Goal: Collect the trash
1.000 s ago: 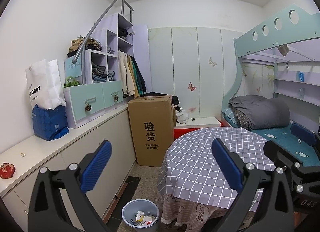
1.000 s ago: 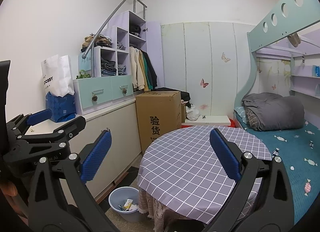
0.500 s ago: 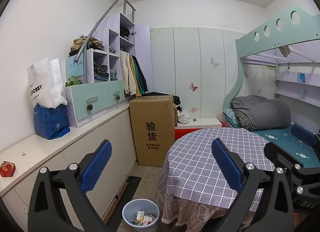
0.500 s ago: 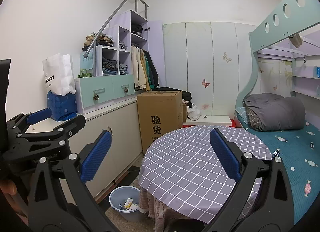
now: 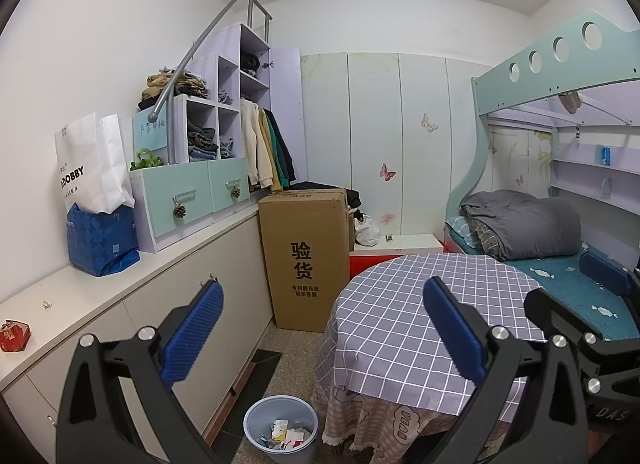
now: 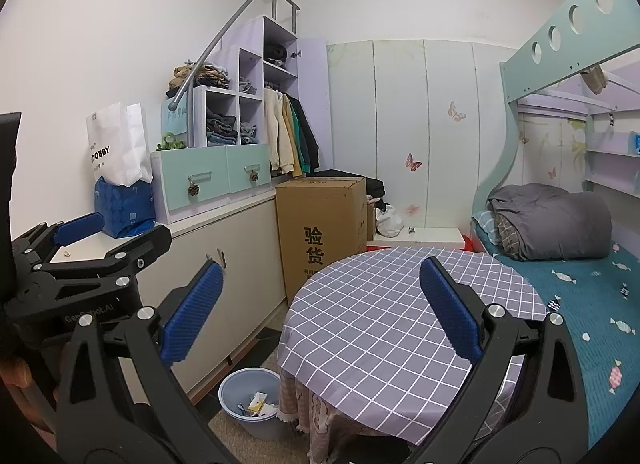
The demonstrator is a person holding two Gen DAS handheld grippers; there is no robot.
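Note:
A light blue waste bin point(image 5: 281, 426) with paper scraps inside stands on the floor between the white cabinet and the round table; the right wrist view shows the bin point(image 6: 250, 400) too. My left gripper point(image 5: 324, 334) is open and empty, held above the bin and the table's left edge. My right gripper point(image 6: 320, 312) is open and empty over the checked tablecloth point(image 6: 400, 320). The left gripper's body point(image 6: 80, 260) shows at the left of the right wrist view. A small red packet point(image 5: 14, 336) lies on the cabinet top at far left.
A tall cardboard box point(image 5: 306, 256) stands behind the table. A long white cabinet point(image 5: 224, 296) runs along the left wall with a blue bag point(image 5: 102, 238) and a white paper bag point(image 5: 92, 164). A bunk bed point(image 6: 580, 280) with a grey duvet fills the right.
Both views have drifted slightly; the room sits a little lower and to the right in frame. Both grippers stay open and empty.

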